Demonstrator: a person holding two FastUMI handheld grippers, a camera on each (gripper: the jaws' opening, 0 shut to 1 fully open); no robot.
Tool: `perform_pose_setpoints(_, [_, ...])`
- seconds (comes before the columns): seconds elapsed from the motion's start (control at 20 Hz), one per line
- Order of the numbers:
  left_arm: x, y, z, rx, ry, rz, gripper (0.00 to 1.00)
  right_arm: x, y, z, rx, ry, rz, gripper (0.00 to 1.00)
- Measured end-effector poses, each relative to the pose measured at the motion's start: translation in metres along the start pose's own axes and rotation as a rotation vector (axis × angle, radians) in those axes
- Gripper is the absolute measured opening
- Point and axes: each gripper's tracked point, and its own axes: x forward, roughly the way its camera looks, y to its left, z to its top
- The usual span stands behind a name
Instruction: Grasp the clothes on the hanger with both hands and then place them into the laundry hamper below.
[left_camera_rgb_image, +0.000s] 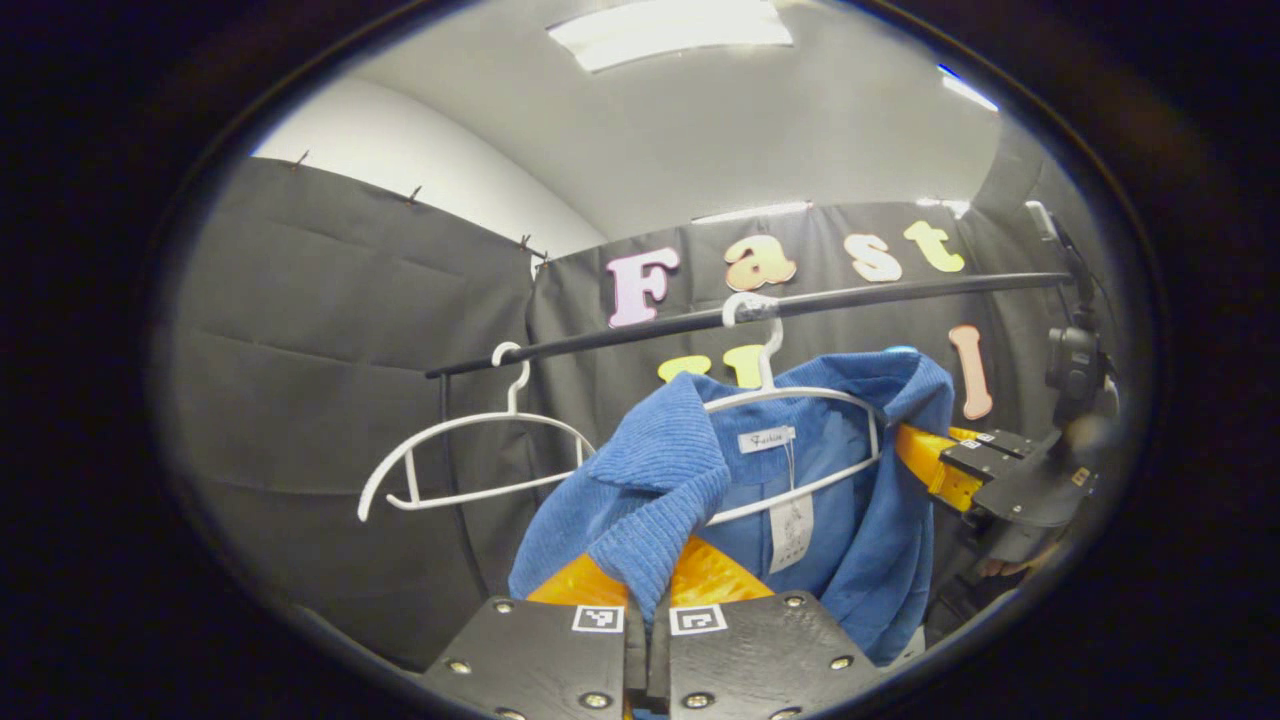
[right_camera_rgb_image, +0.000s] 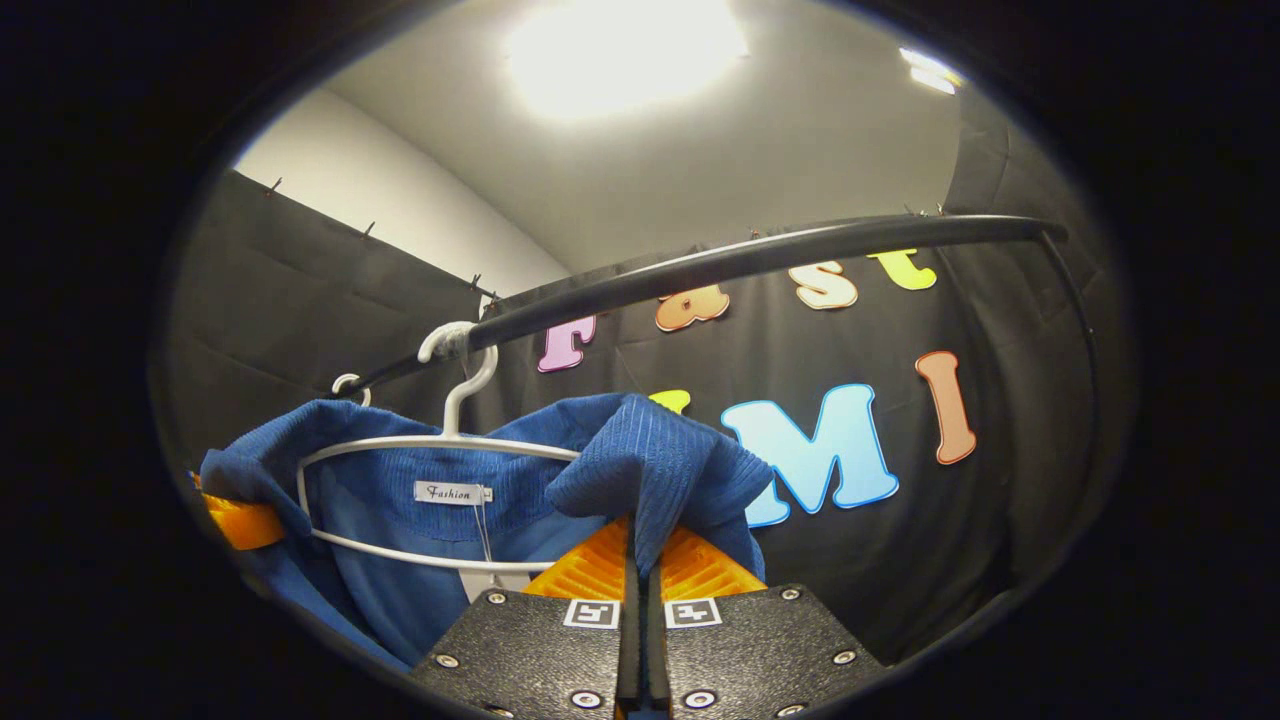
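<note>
I have the blue corduroy jacket (left_camera_rgb_image: 650, 480) pinched at both shoulders, so the grasping step looks done and the lift-off is what remains. In the left gripper view, my left gripper (left_camera_rgb_image: 648, 590) has its jaws clenched on a fold of the jacket's shoulder just below the white hanger (left_camera_rgb_image: 790, 400). In the right gripper view, my right gripper (right_camera_rgb_image: 640, 560) has its jaws clenched on the other shoulder fold, beside the hanger's far end. From the left gripper view I also see the right gripper against the jacket on the hanger's other side.

The jacket hangs on that hanger, whose hook sits over the black rail (right_camera_rgb_image: 760, 262). Its collar and neck label lie inside the hanger's loop. A second, bare hanger (left_camera_rgb_image: 470, 450) hangs on the rail, well apart from the loaded one.

I judge the next move calls for drawing both shoulders up and off the hanger's ends together, so the cloth slips free without dragging the hanger along the rail. Then I lower the jacket to the hamper below the rail. If one side leads, I expect the hanger to tip and snag the collar.
</note>
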Motion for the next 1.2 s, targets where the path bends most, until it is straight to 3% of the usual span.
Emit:
perform_pose_setpoints(0.05, [-0.002,0.006,0.002,-0.005,-0.001,0.004,0.07,0.001,-0.002,0.002,-0.006,-0.004,-0.003,0.02])
perform_pose_setpoints(0.7, [0.006,0.099,0.034,0.014,-0.035,0.142,0.07,0.031,-0.045,0.026,-0.102,-0.061,-0.061,0.02])
perform_pose_setpoints(1.1, [0.029,0.127,0.050,0.085,-0.066,0.163,0.07,0.048,-0.077,0.012,-0.135,-0.047,-0.100,0.02])
perform_pose_setpoints(1.2, [0.033,0.132,0.065,0.095,-0.088,0.165,0.02,0.051,-0.082,0.008,-0.145,-0.040,-0.104,0.02])
